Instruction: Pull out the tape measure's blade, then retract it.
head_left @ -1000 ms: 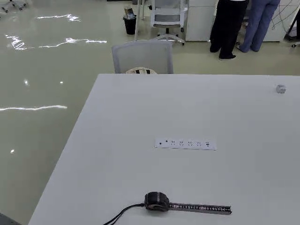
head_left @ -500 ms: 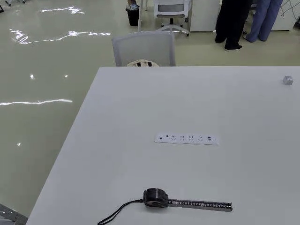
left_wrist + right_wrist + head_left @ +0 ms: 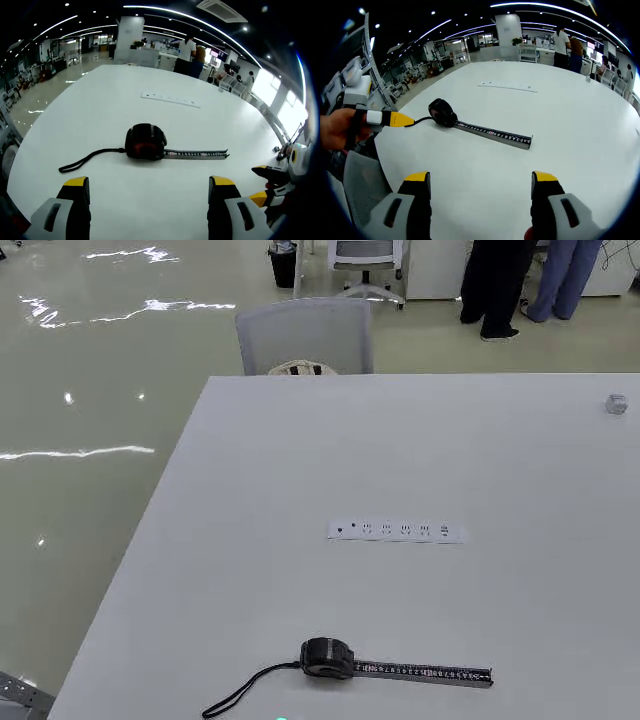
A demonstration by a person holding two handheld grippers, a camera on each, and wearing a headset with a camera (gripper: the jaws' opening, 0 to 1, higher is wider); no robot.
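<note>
While the tape measure (image 3: 328, 657) is lying on the table (image 3: 300, 470), blade (image 3: 425, 674) out, the left gripper (image 3: 148, 182) and right gripper (image 3: 481, 177) are gaping wide.

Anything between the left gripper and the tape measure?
Nothing visible. Bare table lies between the left gripper, jaws open, and the tape measure; its strap trails to one side, its blade to the other.

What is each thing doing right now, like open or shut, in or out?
Black round tape measure: lying on the white table, untouched.
Its metal blade: pulled out, flat.
Black wrist strap: lying loose.
Left claw: open, empty.
Right claw: open, empty.
White power strip: nothing plugged in.
</note>
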